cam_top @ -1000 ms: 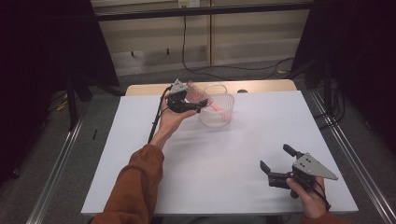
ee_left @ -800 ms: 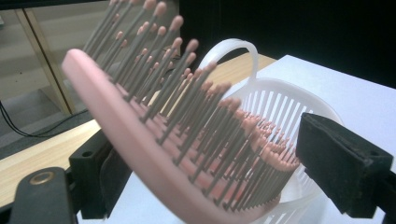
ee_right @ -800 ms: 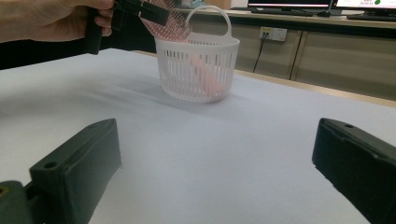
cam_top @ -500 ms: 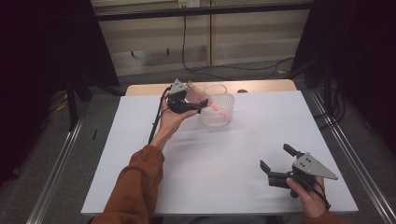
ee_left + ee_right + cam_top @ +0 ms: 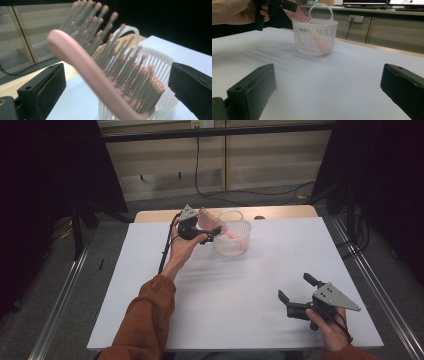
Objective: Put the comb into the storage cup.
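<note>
A pink hairbrush (image 5: 212, 222) stands tilted in a white slatted basket (image 5: 234, 242) at the back of the white table; its handle is down inside and its bristled head sticks out to the left. My left gripper (image 5: 204, 234) is at the brush head, open, with its jaws wide on either side of the brush (image 5: 82, 65) and not touching it. The basket (image 5: 160, 62) sits just behind. My right gripper (image 5: 295, 288) rests open near the front right corner, with nothing between its jaws. From there I see the basket (image 5: 315, 37) and brush (image 5: 299, 11) far ahead.
The white table top (image 5: 225, 295) has bare room between the basket and my right gripper. A wooden edge (image 5: 285, 212) runs along the back. Metal rails (image 5: 370, 285) flank the table. Cables lie on the floor beyond.
</note>
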A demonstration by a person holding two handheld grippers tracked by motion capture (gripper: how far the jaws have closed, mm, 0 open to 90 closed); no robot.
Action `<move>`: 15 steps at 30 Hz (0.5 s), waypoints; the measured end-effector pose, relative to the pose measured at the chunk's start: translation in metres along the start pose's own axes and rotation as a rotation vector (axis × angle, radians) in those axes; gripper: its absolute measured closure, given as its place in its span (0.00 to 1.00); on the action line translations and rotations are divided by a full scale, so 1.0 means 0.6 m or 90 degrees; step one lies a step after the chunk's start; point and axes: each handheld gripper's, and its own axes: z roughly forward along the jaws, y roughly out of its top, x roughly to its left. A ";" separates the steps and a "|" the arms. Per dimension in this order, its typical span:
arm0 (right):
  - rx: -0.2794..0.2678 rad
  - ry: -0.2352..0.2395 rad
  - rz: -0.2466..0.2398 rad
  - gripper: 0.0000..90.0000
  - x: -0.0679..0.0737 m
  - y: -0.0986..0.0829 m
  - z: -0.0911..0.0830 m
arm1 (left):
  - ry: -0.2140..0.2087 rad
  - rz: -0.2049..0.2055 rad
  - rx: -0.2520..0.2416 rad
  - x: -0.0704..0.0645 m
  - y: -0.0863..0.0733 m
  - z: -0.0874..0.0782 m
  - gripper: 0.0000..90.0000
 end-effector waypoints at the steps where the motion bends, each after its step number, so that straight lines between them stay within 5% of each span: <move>1: 0.000 -0.001 -0.001 0.00 -0.001 0.000 0.000 | -0.003 0.004 -0.006 0.000 0.000 -0.002 0.01; 15: -0.001 0.001 0.001 0.00 0.001 0.002 0.006 | 0.025 0.014 -0.014 -0.001 -0.001 -0.030 0.02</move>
